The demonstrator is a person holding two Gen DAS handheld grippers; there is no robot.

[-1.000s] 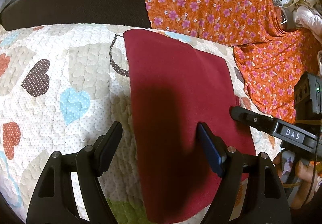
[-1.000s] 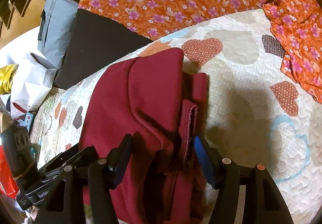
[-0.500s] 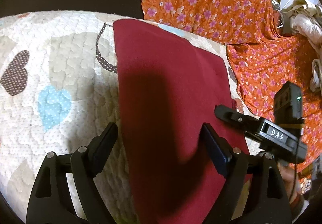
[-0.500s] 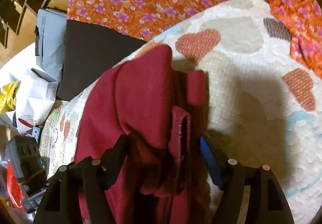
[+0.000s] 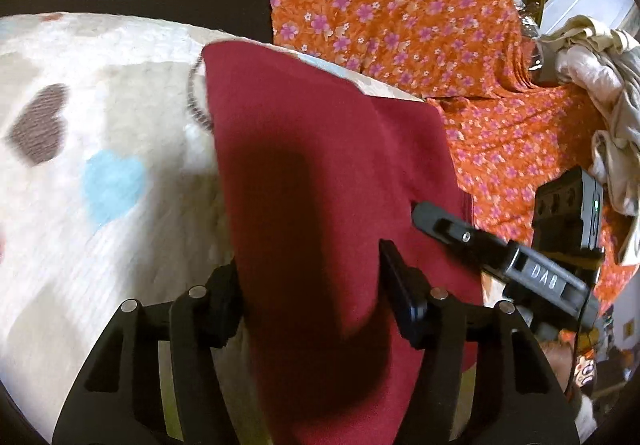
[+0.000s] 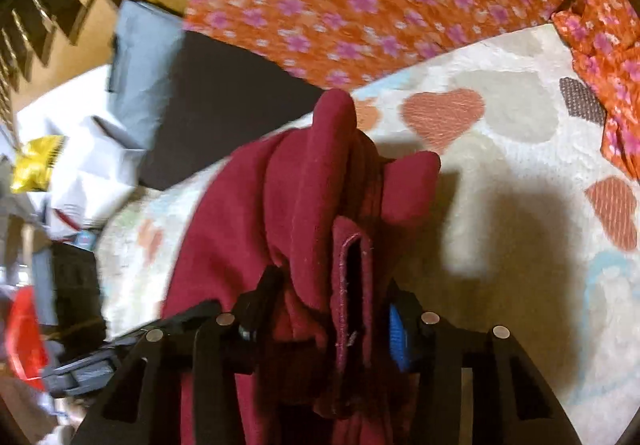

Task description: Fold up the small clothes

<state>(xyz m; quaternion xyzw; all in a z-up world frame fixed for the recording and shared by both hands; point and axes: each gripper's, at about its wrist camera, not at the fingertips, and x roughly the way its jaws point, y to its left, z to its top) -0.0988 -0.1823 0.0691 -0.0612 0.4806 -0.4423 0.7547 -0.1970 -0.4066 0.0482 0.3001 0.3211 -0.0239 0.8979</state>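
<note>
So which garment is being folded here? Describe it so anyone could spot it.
On the heart-patterned quilt, beside the orange floral fabric, lies the dark red garment. It is the only plain, unpatterned maroon piece, and both grippers' jaws are closing around its near edge.

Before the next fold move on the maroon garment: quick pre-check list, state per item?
1. Left gripper has the maroon garment between its jaws: ok, jaws closing.
2. Right gripper has bunched cloth between its jaws: ok, jaws closing.
3. Both pads firmly pressing cloth: cannot tell; the picture is blurred.
4. Far edge of the garment lies flat on the heart-print quilt: ok in the left view.
5. Right-side layers are tidy: not ok, folds and a hem are bunched.
6. Orange floral fabric is clear of the garment: cannot tell; it borders the far corner.
</note>
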